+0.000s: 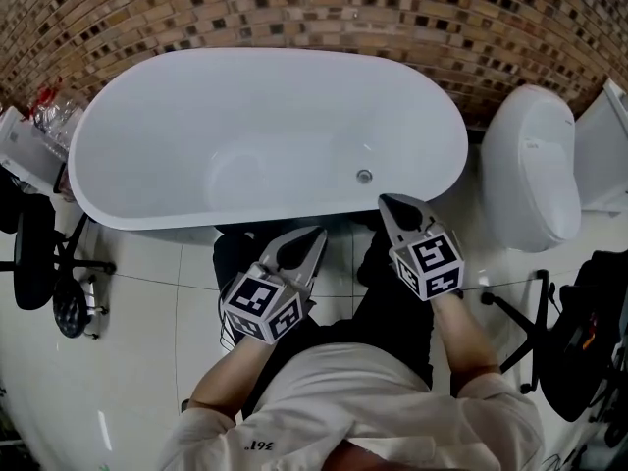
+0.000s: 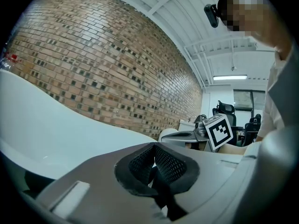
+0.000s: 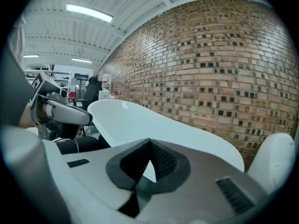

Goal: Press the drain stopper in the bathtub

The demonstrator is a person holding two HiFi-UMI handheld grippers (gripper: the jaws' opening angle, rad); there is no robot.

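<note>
beside bathtub (image 1: 275, 106), left gripper (image 1: 312, 236), right gripper (image 1: 392, 207) closed

Brick wall (image 1: 314, 8), white tiled floor (image 1: 147, 361)

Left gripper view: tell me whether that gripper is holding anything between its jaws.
No: the left gripper has its jaws closed tip to tip with nothing between them, and the white bathtub lies beyond.

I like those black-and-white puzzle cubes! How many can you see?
2. One cube sits on the left gripper, the other cube on the right gripper. None seem hidden.
</note>
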